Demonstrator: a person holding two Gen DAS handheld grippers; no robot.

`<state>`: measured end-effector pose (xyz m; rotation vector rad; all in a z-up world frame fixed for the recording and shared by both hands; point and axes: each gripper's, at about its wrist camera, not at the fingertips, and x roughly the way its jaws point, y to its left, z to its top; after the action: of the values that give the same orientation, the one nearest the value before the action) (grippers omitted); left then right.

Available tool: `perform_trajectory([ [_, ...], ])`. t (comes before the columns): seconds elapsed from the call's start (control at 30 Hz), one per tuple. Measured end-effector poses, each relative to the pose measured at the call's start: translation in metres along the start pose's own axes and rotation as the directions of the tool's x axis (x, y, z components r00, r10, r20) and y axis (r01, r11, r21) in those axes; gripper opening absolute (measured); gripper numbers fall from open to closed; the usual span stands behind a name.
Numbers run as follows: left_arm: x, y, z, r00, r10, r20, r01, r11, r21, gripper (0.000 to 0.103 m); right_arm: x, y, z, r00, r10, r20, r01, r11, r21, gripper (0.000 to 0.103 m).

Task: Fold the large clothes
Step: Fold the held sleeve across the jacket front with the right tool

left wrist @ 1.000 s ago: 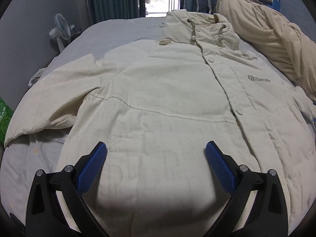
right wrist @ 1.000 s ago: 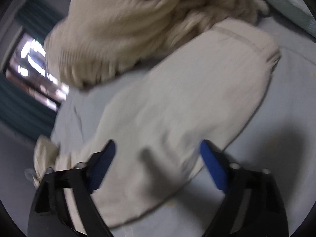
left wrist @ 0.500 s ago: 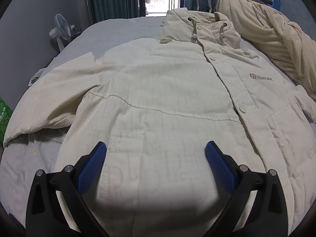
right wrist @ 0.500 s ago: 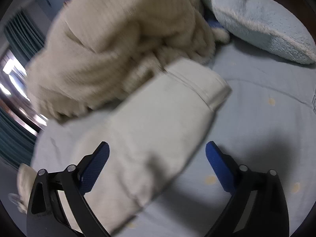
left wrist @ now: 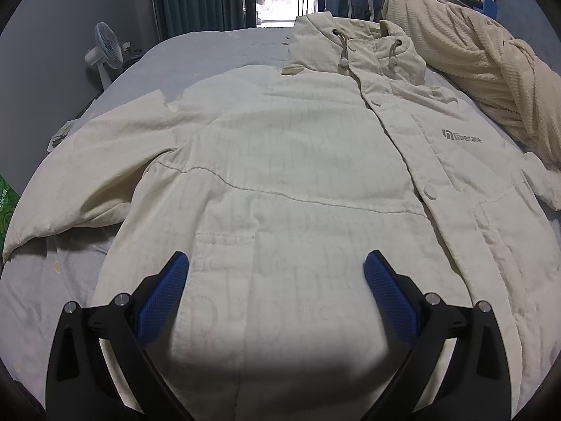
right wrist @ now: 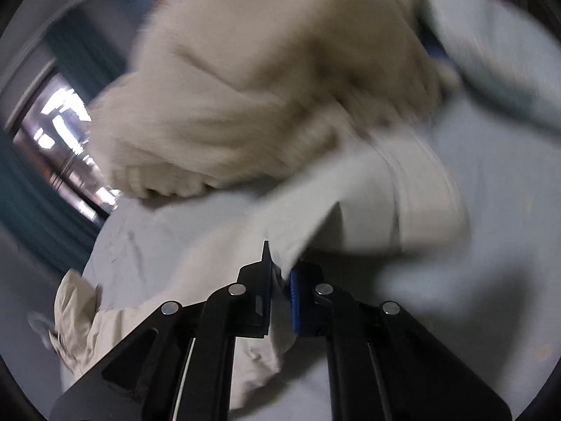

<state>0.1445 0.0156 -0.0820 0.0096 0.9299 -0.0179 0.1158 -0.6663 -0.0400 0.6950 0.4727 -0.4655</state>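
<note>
A cream hooded jacket (left wrist: 298, 175) lies face up and spread out on the bed, hood at the far end, left sleeve (left wrist: 87, 175) stretched to the left. My left gripper (left wrist: 277, 273) is open and hovers over the jacket's lower front, empty. In the right wrist view my right gripper (right wrist: 280, 277) is shut on the jacket's right sleeve (right wrist: 368, 210), pinching the fabric near its cuff (right wrist: 427, 203) and lifting it. This view is blurred by motion.
A cream knitted blanket (left wrist: 473, 63) is heaped along the bed's right side, also in the right wrist view (right wrist: 263, 87). A light blue pillow (right wrist: 491, 52) lies beyond it. A white fan (left wrist: 105, 52) stands left of the bed (left wrist: 210, 45).
My right gripper was open above the sleeve; it has now closed on the sleeve near the cuff and raised it. My left gripper has barely moved over the jacket.
</note>
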Motion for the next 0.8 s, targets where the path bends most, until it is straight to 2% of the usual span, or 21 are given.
perform_trajectory([
  [0.1, -0.003, 0.0, 0.0, 1.0, 0.0, 0.001, 0.0, 1.0, 0.0, 0.096, -0.032, 0.059, 0.004, 0.994, 0.096, 0.054, -0.09, 0.991, -0.1, 0.007],
  [0.2, -0.008, 0.001, 0.0, 1.0, 0.007, 0.009, -0.007, 1.0, 0.002, 0.096, -0.069, 0.116, -0.015, 0.973, 0.226, 0.048, -0.213, 0.957, -0.196, 0.007],
  [0.3, -0.015, 0.002, 0.001, 1.0, 0.012, 0.023, -0.012, 1.0, 0.005, 0.096, -0.1, 0.181, -0.051, 0.941, 0.339, 0.0, -0.321, 0.891, -0.32, 0.007],
  [0.43, -0.025, 0.001, 0.003, 0.999, 0.018, 0.045, -0.019, 1.0, 0.02, 0.096, -0.117, 0.237, -0.103, 0.893, 0.432, -0.125, -0.447, 0.821, -0.356, 0.007],
  [0.5, -0.029, 0.0, 0.004, 0.998, 0.023, 0.056, -0.024, 0.999, 0.027, 0.096, -0.12, 0.269, -0.139, 0.871, 0.446, -0.205, -0.491, 0.781, -0.386, 0.007],
  [0.6, -0.035, 0.0, 0.005, 0.997, 0.03, 0.071, -0.032, 0.999, 0.033, 0.096, -0.119, 0.311, -0.19, 0.822, 0.453, -0.345, -0.566, 0.715, -0.409, 0.007],
  [0.63, -0.037, 0.001, 0.006, 0.997, 0.029, 0.075, -0.031, 0.999, 0.031, 0.096, -0.116, 0.327, -0.213, 0.803, 0.446, -0.396, -0.591, 0.681, -0.432, 0.007],
  [0.7, -0.039, 0.003, 0.006, 0.997, 0.03, 0.075, -0.032, 0.999, 0.028, 0.096, -0.109, 0.343, -0.244, 0.776, 0.418, -0.471, -0.62, 0.644, -0.449, 0.008],
  [0.73, -0.039, 0.002, 0.005, 0.997, 0.03, 0.074, -0.032, 0.999, 0.028, 0.096, -0.099, 0.351, -0.264, 0.745, 0.379, -0.548, -0.642, 0.628, -0.439, 0.01],
  [0.77, -0.039, 0.002, 0.005, 0.997, 0.031, 0.07, -0.034, 0.999, 0.03, 0.096, -0.088, 0.357, -0.272, 0.725, 0.349, -0.594, -0.652, 0.625, -0.429, 0.02],
  [0.8, -0.04, 0.002, 0.005, 0.997, 0.033, 0.067, -0.035, 0.999, 0.032, 0.096, -0.08, 0.358, -0.283, 0.691, 0.314, -0.651, -0.667, 0.624, -0.407, 0.028],
])
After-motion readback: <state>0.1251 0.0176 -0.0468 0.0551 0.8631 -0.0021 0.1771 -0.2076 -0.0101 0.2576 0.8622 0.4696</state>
